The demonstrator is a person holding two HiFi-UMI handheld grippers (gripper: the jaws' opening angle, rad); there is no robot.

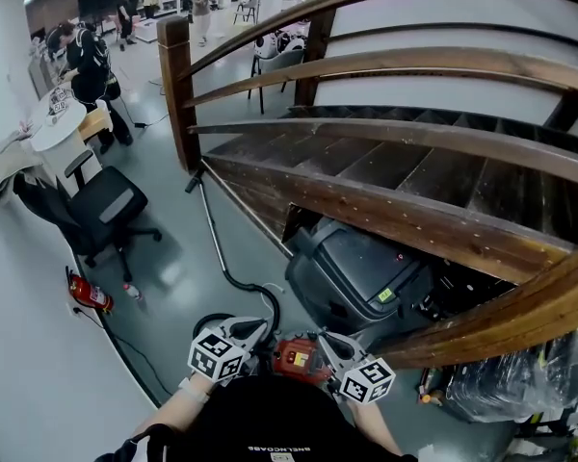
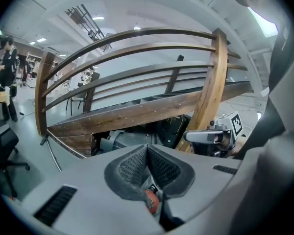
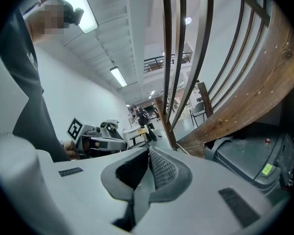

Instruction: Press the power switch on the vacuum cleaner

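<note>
Red vacuum [image 1: 299, 358] sat on the floor [image 1: 173, 277] beside the stairs [image 1: 385, 171], its switch too small to make out. Left tool [image 1: 255, 335] and right tool [image 1: 329, 345] hung just over it, jaws pressed together on nothing. Whether the switch had been pressed was unclear; any press would need a closed tip squarely on it.

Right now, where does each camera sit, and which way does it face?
Head view: on the head, steeply down at the red vacuum cleaner; left gripper, right gripper, forearms show.
Left gripper view: on that gripper, facing the staircase; its shut fingers show.
Right gripper view: likewise, along the staircase; shut fingers show.
All share the staircase.
</note>
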